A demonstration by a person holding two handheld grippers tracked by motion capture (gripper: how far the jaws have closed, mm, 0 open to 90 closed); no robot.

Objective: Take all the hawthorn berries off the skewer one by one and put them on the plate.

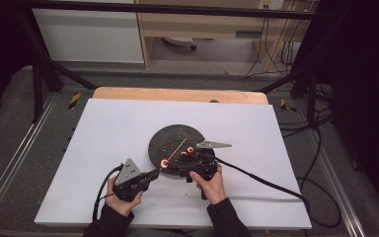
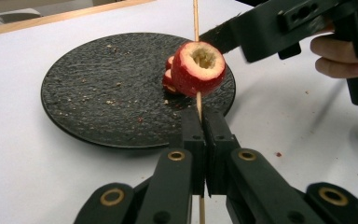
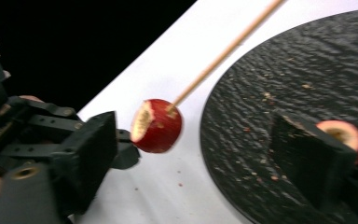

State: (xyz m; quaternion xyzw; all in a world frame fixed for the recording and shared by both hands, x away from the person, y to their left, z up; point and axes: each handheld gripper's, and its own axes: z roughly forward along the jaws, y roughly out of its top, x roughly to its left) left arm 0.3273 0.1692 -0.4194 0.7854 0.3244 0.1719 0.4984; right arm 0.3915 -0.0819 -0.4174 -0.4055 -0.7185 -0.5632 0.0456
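Observation:
A thin wooden skewer slants up over the black round plate. My left gripper is shut on its lower end, just off the plate's near rim. In the left gripper view the jaws pinch the stick right below a red cored fruit piece threaded on it. My right gripper stands open beside it. Its own view has the skewered fruit between its jaws, nearer the left one, untouched. More red fruit pieces lie on the plate behind the right jaw.
A white sheet covers the table, with a wooden edge at the back. Crumbs dot the plate. The right gripper's cable trails off to the right. Dark frame legs and floor cables surround the table.

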